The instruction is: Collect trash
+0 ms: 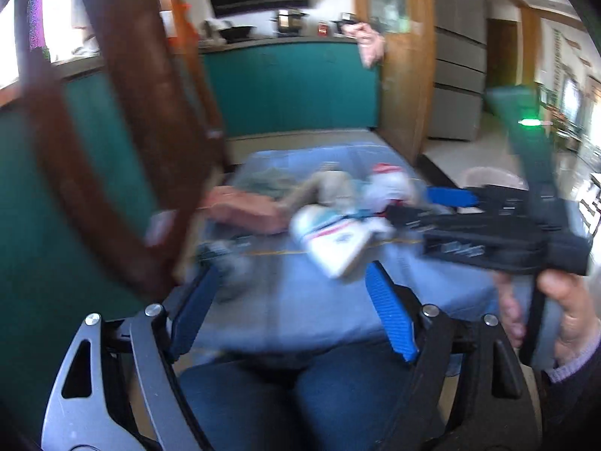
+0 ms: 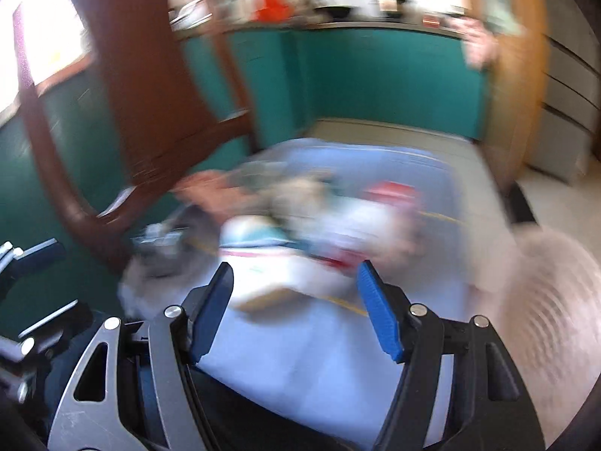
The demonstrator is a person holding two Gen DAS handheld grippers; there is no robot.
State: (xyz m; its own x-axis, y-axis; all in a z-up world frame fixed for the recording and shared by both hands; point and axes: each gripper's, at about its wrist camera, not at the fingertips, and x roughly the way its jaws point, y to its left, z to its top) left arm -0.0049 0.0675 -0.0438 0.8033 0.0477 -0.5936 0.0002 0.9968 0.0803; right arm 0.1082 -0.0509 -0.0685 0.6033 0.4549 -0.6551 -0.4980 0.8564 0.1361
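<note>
Blurred trash lies on a low table under a light blue cloth point(image 1: 300, 312): a white carton with red and teal stripes point(image 1: 330, 240), a pink wrapper point(image 1: 244, 210), a white and red cup point(image 1: 387, 184) and a grey crumpled piece point(image 1: 225, 255). My left gripper point(image 1: 293, 282) is open and empty above the cloth's near side. My right gripper point(image 2: 295, 282) is open and empty just short of the carton point(image 2: 263, 263). It also shows in the left wrist view point(image 1: 447, 197), reaching in from the right beside the cup.
A brown wooden chair point(image 1: 124, 131) stands at the table's left. A pale ribbed bin point(image 2: 556, 300) sits to the right of the table. Teal wall panels point(image 1: 293, 82) close the back. My blue-jeaned legs point(image 1: 300, 406) are under the near edge.
</note>
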